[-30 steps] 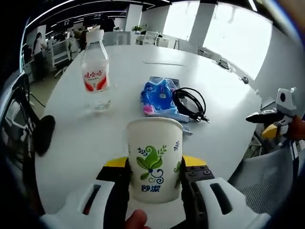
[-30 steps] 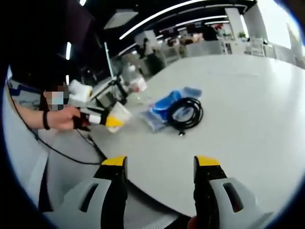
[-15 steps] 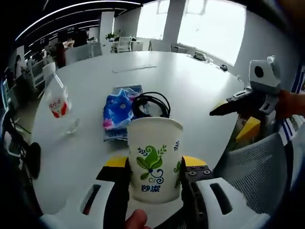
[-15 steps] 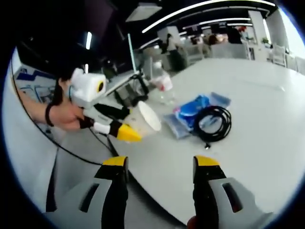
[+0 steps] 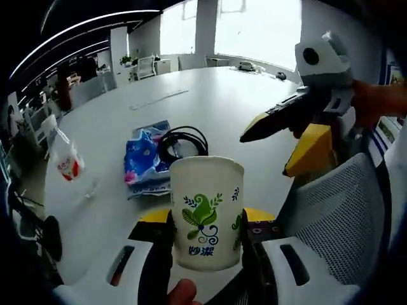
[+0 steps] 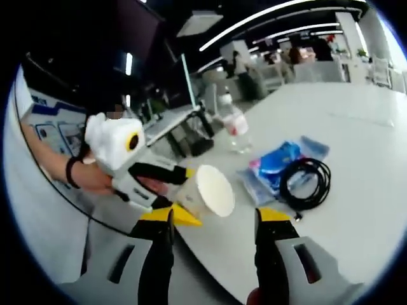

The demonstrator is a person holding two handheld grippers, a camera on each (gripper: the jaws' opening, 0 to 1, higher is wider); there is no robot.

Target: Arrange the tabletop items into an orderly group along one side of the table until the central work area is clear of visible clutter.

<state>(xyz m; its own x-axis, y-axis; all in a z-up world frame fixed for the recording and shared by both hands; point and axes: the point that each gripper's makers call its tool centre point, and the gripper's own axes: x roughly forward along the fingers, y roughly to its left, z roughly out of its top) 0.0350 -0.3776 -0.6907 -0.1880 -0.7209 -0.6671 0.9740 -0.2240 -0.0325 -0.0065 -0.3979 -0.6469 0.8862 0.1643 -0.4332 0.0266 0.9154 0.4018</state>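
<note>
A wide white counter (image 5: 241, 108) stands in an open office with bright windows far behind. In the left gripper view, the left claw (image 5: 206, 230) pinches a white paper cup (image 5: 206, 210) with a green leaf print, upright at the near edge of the counter. Beyond it lie a blue plastic packet (image 5: 143, 159) and, touching its right side, a coiled black cable (image 5: 181, 141). A clear water bottle (image 5: 68, 164) with a red label stands well apart to the left. The right claw (image 5: 280, 133) comes in from the right, spread and holding nothing, above a grey mesh chair (image 5: 334, 216).
</note>
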